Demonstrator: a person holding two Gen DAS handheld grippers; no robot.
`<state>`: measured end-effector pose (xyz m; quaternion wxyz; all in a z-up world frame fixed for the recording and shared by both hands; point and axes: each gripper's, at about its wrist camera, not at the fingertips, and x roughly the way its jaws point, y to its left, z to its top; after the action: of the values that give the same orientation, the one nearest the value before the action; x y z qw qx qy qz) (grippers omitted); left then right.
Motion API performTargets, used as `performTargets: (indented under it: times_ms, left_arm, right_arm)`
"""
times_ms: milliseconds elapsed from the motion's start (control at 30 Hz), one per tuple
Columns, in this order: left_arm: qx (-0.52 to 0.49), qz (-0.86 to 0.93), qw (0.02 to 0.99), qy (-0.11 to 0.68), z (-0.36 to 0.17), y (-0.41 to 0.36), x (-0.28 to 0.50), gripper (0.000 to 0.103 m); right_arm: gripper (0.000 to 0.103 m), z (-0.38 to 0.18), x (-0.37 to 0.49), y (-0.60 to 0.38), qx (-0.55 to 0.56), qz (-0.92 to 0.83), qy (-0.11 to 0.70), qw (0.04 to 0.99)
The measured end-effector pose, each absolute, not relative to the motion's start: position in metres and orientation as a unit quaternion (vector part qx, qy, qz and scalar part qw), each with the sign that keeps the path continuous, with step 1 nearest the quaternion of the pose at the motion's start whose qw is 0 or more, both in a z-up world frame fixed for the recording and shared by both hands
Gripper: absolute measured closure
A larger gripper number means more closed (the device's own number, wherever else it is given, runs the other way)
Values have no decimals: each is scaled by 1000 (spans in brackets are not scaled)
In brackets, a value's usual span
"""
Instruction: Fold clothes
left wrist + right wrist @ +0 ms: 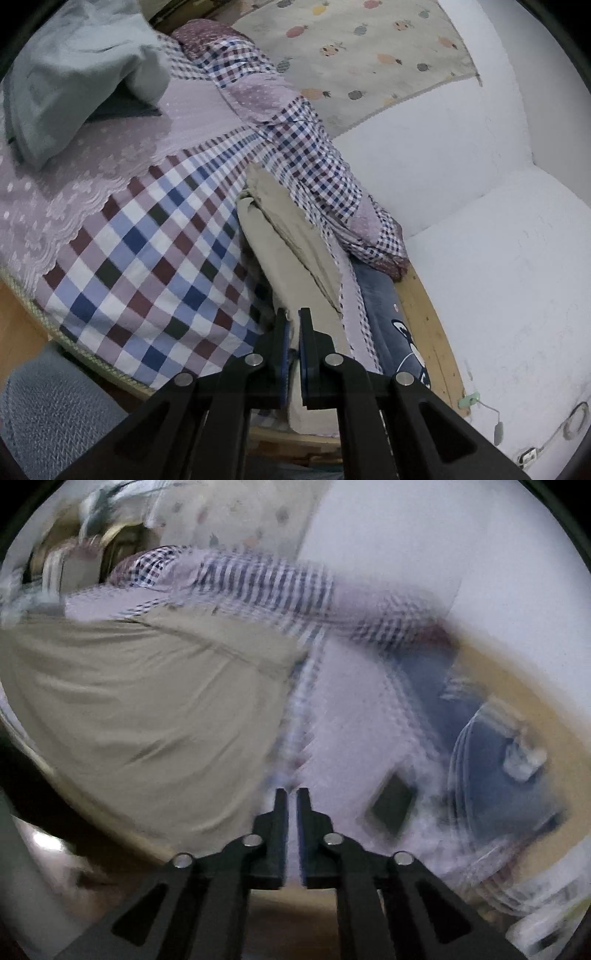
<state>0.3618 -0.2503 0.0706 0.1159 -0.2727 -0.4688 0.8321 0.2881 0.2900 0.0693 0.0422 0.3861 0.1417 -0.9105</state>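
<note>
We see the left gripper (293, 319) closed on the beige garment (280, 240); a fold of the cloth is pinched between its two fingers, with almost no gap left. From there the garment runs away along the checked bedcover (147, 251), on the side nearer the white wall (480, 184). Beyond the garment, also on the bedcover, lies a long checked pillow (295, 140). At the far corner of the bedcover, well apart from the garment, a pale blue-grey cloth (81, 74) lies in a heap. Between the bedcover and the wall we see a dark blue cushion (391, 317) on a wooden edge (424, 317).

The right wrist picture is strongly blurred. The right gripper (293, 794) has its fingers slightly apart, only a narrow slit, and we see nothing between them. In this view the beige garment (140, 701) spreads wide over the bedcover (332, 738), to the side of the gripper and not touching it.
</note>
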Motion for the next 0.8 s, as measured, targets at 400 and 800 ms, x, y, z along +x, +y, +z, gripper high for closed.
performTargets:
  times_ms: [400,800]
  left_arm:
    - [-279,826,117,-475,58,-250,357,100]
    - [-282,823,118,-478,58,-249,350,100]
  right_arm:
    - [63,-20,225,325,543,-829,-60,120]
    - [100,-46,216,296,573,-812,-14,109]
